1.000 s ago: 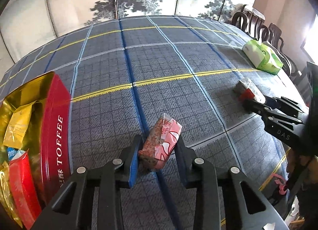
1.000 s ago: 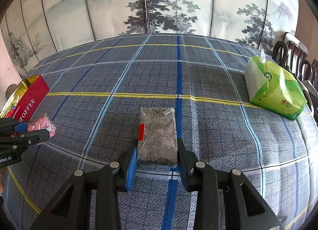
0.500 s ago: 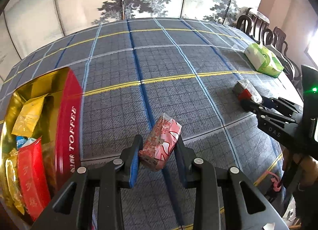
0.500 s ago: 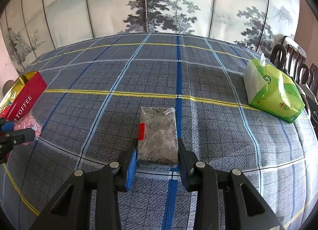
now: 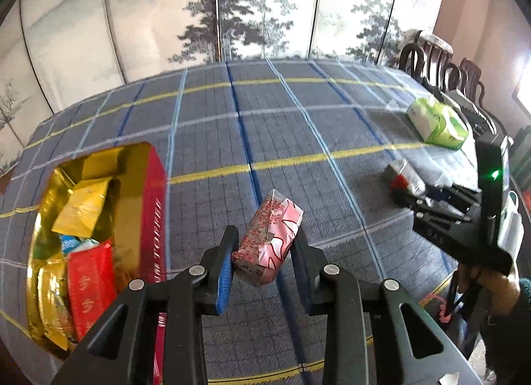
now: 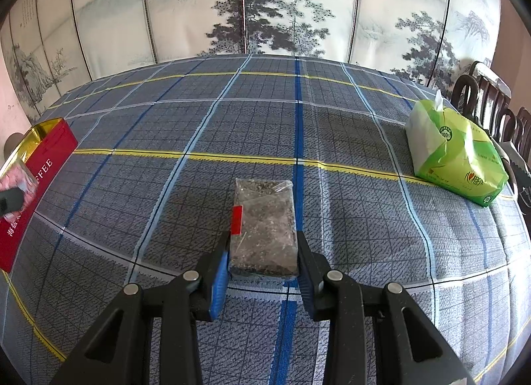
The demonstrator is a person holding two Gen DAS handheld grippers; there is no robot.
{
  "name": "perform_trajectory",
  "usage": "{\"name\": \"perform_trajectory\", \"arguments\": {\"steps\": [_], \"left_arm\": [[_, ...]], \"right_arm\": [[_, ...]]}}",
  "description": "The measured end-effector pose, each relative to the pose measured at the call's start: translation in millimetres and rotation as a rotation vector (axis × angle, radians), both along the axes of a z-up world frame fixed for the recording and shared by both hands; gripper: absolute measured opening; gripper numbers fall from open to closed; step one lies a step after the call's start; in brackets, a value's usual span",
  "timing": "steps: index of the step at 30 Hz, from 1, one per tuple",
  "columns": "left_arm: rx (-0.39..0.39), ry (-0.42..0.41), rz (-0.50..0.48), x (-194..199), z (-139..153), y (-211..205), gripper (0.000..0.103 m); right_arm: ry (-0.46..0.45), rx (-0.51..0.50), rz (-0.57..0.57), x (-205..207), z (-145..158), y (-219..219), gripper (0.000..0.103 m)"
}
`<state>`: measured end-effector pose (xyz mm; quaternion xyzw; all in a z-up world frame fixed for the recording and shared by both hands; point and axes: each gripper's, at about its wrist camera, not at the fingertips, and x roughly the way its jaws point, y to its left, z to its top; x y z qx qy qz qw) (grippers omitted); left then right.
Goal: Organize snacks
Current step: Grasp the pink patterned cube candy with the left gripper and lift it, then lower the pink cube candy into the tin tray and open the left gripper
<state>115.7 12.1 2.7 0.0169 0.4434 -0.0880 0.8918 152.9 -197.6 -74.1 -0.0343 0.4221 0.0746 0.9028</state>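
Note:
My left gripper (image 5: 264,257) is shut on a pink and red snack packet (image 5: 268,241), held above the tablecloth just right of the red toffee tin (image 5: 151,205). The tin is open, with gold lining, and holds several gold and red packets. My right gripper (image 6: 264,263) is shut on a dark speckled snack bar with a red tab (image 6: 264,222), low over the table. That bar (image 5: 403,179) and the right gripper also show in the left wrist view. The tin (image 6: 36,169) shows at the left edge of the right wrist view.
A green and white tissue pack (image 6: 454,152) lies at the table's right side, also in the left wrist view (image 5: 438,124). Dark wooden chairs (image 5: 441,62) stand beyond it. A painted folding screen (image 6: 265,6) backs the blue plaid tablecloth (image 6: 298,119).
My left gripper has risen and swung left with the pink packet, bringing more of the tin's inside into view. The right gripper has barely moved with the dark bar.

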Motion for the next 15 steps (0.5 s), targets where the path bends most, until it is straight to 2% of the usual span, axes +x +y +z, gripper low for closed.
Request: {"name": "perform_trajectory", "arguments": {"steps": [8,15], "left_arm": [[-0.019,-0.045,0.073,1.9,24.6,35.9,0.028],[-0.022,-0.038,0.18,15.3,23.1,77.7,0.028]], "right_arm": [[0.0,-0.001,0.0,0.2,0.1,-0.2,0.036],[0.0,0.0,0.0,0.3,0.1,-0.3,0.036]]}}
